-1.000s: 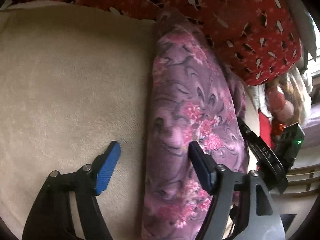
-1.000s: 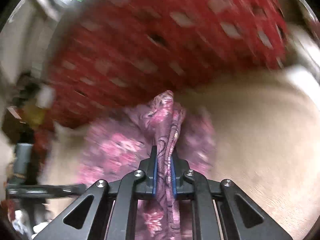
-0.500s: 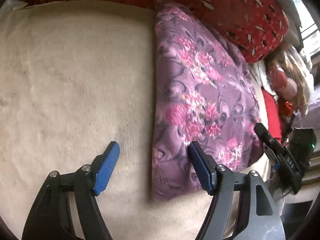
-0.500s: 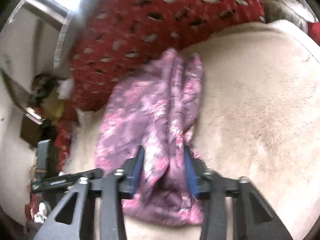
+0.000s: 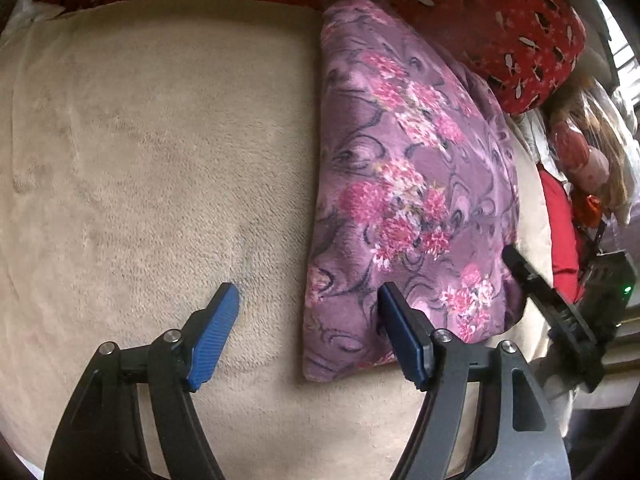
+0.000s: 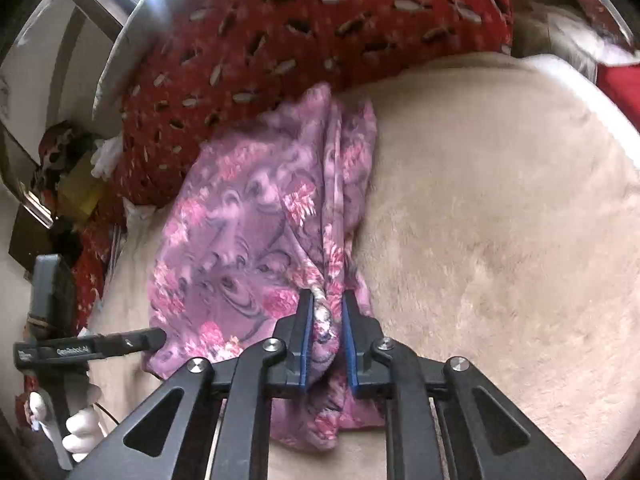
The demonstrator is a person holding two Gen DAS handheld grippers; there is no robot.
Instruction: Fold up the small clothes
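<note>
A purple floral garment (image 5: 408,184) lies folded on a beige fleece blanket (image 5: 160,160), its far end against a red patterned cushion (image 5: 500,12). My left gripper (image 5: 310,320) is open. Its right pad hovers over the garment's near left corner, its left pad over bare blanket, and neither presses. My right gripper (image 6: 325,332) is shut on a bunched fold at the garment's (image 6: 248,240) near edge. In the left wrist view the right gripper (image 5: 516,260) reaches the garment's right edge. The left gripper (image 6: 148,338) shows at the left of the right wrist view.
The red cushion (image 6: 320,32) runs along the far side of the blanket (image 6: 500,220). A doll (image 5: 580,152) and red cloth lie past the blanket's right edge. A white-gloved hand (image 6: 80,432) holds the left gripper. Bare blanket spreads to the left of the garment.
The garment was a narrow, bunched strip a second ago and now lies spread flat on the blanket. Both grippers drew back toward its near edge; the right one kept its hold.
</note>
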